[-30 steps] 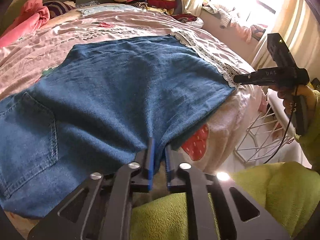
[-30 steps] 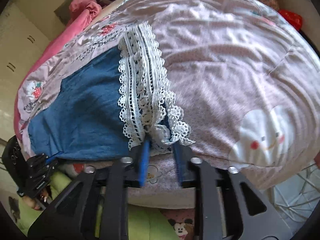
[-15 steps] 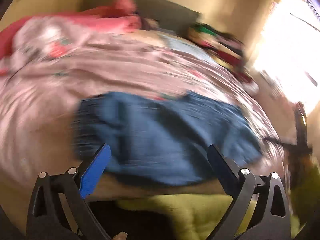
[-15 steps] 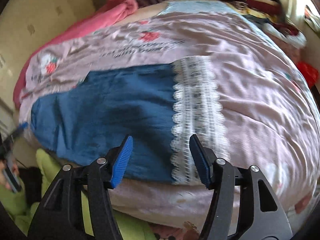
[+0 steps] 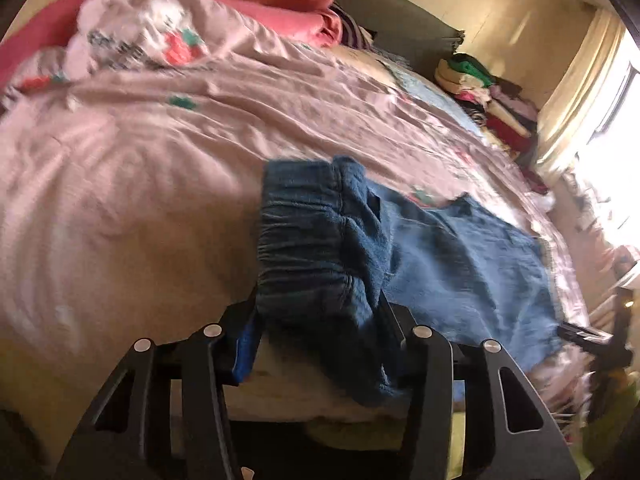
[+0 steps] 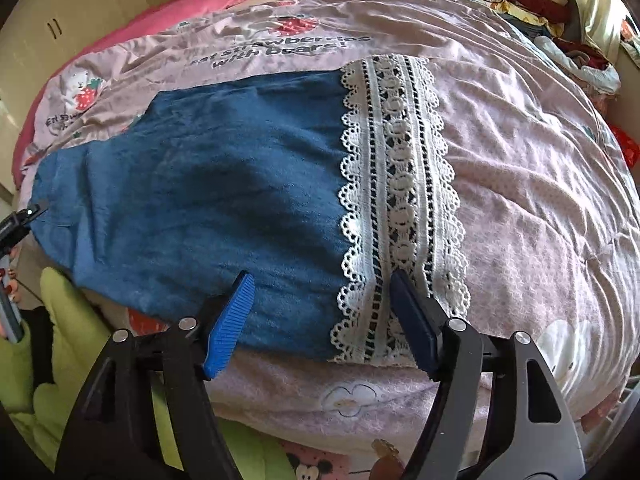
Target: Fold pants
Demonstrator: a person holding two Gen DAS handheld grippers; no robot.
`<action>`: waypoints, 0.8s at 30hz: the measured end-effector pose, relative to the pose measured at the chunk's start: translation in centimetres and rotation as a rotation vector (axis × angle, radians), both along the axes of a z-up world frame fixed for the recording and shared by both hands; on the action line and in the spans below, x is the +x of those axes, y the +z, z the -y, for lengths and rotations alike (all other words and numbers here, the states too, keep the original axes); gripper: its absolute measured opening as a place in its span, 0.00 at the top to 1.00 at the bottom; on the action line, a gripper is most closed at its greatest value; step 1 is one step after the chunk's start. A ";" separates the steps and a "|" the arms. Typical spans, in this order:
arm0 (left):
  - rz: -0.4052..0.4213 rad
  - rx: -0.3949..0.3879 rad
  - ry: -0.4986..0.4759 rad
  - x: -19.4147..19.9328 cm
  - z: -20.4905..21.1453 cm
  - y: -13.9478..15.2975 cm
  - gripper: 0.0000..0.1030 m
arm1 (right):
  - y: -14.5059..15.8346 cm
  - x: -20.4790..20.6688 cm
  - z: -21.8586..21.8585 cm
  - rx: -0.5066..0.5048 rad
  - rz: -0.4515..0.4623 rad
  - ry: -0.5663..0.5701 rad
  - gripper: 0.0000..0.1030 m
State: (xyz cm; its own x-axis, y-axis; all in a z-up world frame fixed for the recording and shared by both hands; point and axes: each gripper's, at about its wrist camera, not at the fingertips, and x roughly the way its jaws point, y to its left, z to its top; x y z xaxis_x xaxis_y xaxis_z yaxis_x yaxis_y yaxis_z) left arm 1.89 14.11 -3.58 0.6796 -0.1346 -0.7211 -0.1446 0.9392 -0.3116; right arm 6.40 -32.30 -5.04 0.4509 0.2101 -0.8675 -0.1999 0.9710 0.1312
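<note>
Blue denim pants with a white lace hem lie flat across the pink bedspread. My right gripper is open, its blue pads on either side of the near edge where denim meets lace. In the left wrist view the elastic waistband is bunched between the jaws of my left gripper. The jaws stand wide, with the cloth draped over them; the pant legs stretch away to the right. The left gripper tip also shows in the right wrist view.
A pink blanket lies at the head of the bed. Stacks of folded clothes stand at the far side near the bright window. My green-clad lap is against the bed's near edge.
Both grippers let go of the pants edge and opened. The left gripper swung left to the waistband end, which now sits between its jaws. The right gripper drew back slightly.
</note>
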 end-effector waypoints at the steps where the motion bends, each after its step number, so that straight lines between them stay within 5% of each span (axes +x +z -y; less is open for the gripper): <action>1: -0.011 -0.015 0.000 -0.1 -0.4 -0.5 0.54 | -0.2 0.0 -0.1 -0.001 -0.001 -0.001 0.38; 6: -0.022 -0.057 0.020 0.0 -1.1 -1.9 0.43 | -0.8 0.1 -0.8 -0.036 0.003 0.016 0.31; 12: 0.076 0.032 0.061 -2.0 -1.0 2.3 0.24 | 0.9 0.1 0.1 0.037 0.021 0.000 0.31; 18: 0.175 0.075 -0.008 -2.1 1.0 7.0 0.13 | 3.5 1.3 1.5 0.063 0.119 -0.041 0.31; 24: 0.172 0.063 -0.112 1.2 4.3 8.0 0.10 | 4.9 4.5 3.5 0.080 0.181 -0.080 0.31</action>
State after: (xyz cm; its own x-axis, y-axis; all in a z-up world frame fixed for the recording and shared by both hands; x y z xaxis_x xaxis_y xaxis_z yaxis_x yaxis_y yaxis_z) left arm 3.09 9.76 4.38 0.7768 -0.1742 -0.6052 0.0118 0.9648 -0.2626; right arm 10.90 -35.79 -0.12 0.6159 0.2325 -0.7527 -0.1499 0.9726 0.1778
